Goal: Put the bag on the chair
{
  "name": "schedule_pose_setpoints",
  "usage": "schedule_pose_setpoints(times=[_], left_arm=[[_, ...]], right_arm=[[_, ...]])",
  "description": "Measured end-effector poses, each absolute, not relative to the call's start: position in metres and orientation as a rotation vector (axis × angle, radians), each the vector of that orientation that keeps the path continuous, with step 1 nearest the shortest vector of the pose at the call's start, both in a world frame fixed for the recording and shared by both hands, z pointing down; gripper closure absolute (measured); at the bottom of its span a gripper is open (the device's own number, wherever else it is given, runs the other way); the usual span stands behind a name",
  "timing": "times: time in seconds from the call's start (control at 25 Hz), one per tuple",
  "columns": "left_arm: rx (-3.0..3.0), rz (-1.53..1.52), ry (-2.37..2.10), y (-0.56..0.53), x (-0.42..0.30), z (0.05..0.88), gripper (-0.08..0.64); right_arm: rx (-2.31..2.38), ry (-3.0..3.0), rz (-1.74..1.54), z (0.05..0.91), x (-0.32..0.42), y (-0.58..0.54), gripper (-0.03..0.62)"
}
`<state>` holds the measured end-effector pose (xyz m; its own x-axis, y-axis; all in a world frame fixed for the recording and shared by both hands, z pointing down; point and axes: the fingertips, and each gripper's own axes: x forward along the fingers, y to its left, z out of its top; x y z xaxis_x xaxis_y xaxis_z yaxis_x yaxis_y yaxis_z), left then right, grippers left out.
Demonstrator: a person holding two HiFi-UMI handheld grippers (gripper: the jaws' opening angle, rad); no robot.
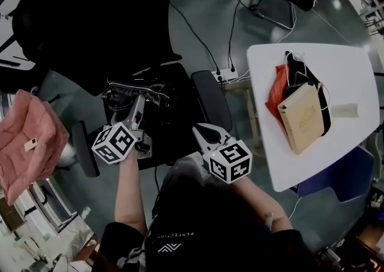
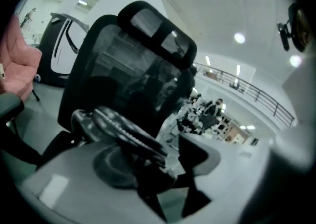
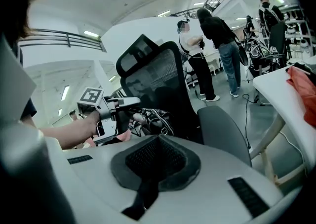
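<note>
Head view | step: bag (image 1: 161, 104) is lying on the chair (image 1: 211, 99) seat, placing looks finished | left gripper (image 1: 138, 104) is gaping released at its straps | right gripper (image 1: 202, 131) is hanging clenched, empty, before the chair | next: backing off without snagging the straps.

Two grippers (image 1: 137, 105) (image 1: 199, 129), one table (image 1: 336, 66), perhaps two chairs (image 1: 211, 99) (image 1: 339, 175)

A white surface (image 1: 336, 66) carries a red cloth (image 1: 278, 87) and a tan box (image 1: 302, 117), with a pink cloth (image 1: 27, 142) far left.

Head view steeply down, gripper views low and close toward chair (image 3: 163, 82) (shared by all)
</note>
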<state>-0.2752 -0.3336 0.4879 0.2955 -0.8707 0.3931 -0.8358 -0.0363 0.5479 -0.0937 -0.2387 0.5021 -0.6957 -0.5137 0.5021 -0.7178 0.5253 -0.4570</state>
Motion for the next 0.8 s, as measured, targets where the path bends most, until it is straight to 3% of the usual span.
schedule_pose_setpoints(times=[0.4, 0.6, 0.8], left_arm=[[1.839, -0.063, -1.534, -0.29, -0.268, 0.48, 0.315], [1.88, -0.096, -1.514, -0.266, -0.257, 0.462, 0.37], [1.948, -0.137, -1.517, -0.244, -0.242, 0.436, 0.485]], right_arm=[[1.03, -2.485, 0.905, 0.49, -0.081, -0.215, 0.601], [1.04, -2.494, 0.876, 0.483, -0.075, -0.209, 0.601], [1.051, -2.511, 0.855, 0.476, -0.069, -0.202, 0.601]])
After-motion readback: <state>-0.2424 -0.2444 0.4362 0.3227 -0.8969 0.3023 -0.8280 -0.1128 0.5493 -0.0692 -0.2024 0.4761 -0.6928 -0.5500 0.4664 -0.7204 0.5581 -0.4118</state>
